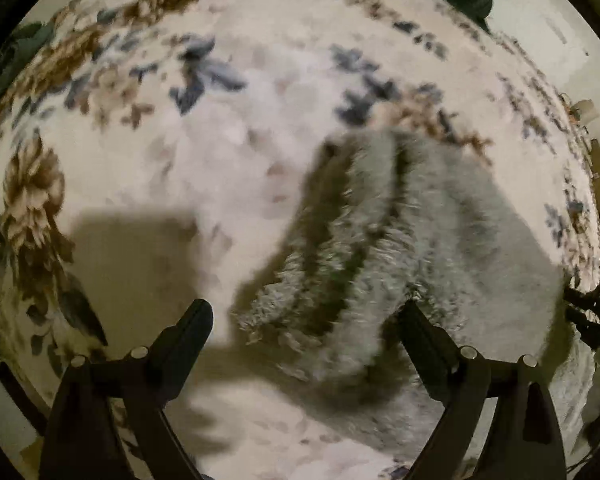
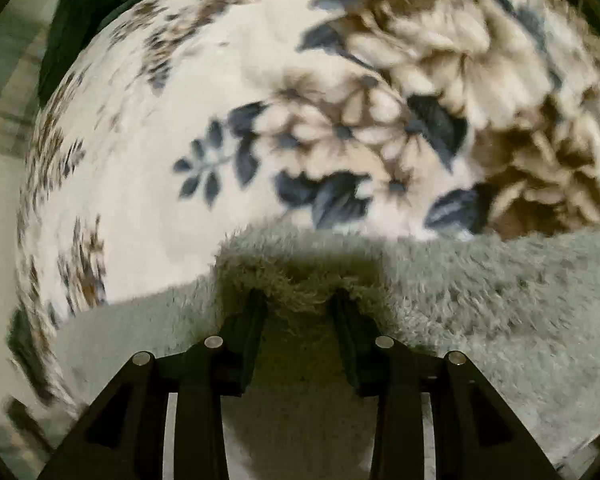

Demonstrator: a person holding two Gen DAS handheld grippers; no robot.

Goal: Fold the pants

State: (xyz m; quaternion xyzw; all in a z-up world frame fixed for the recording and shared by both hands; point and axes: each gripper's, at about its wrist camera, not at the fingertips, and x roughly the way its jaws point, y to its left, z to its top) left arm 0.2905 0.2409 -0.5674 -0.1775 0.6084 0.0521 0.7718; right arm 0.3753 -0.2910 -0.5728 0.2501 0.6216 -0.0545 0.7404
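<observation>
The pants, a grey fluffy pair, are seen in the left wrist view lying bunched in ridges on the floral blanket, spreading from the centre toward 4 o'clock. The left gripper is held above them with its fingers wide apart and nothing pinched; fabric lies below the gap, and the right-hand finger overlaps it at 5 o'clock. In the right wrist view the pants fill the lower half, their edge running from 8 o'clock to 3 o'clock against the blanket. The right gripper is partly apart, with a tuft of the edge standing between its fingers (whether the pads actually press on it cannot be told, since the spot is shadowed). The step in hand is judged to be a regrasp after a fold. It is best done by seating both layers of the edge deep between the fingers before they are brought together, so that only the pants, not the blanket, are caught. The ridges are better smoothed out first.
</observation>
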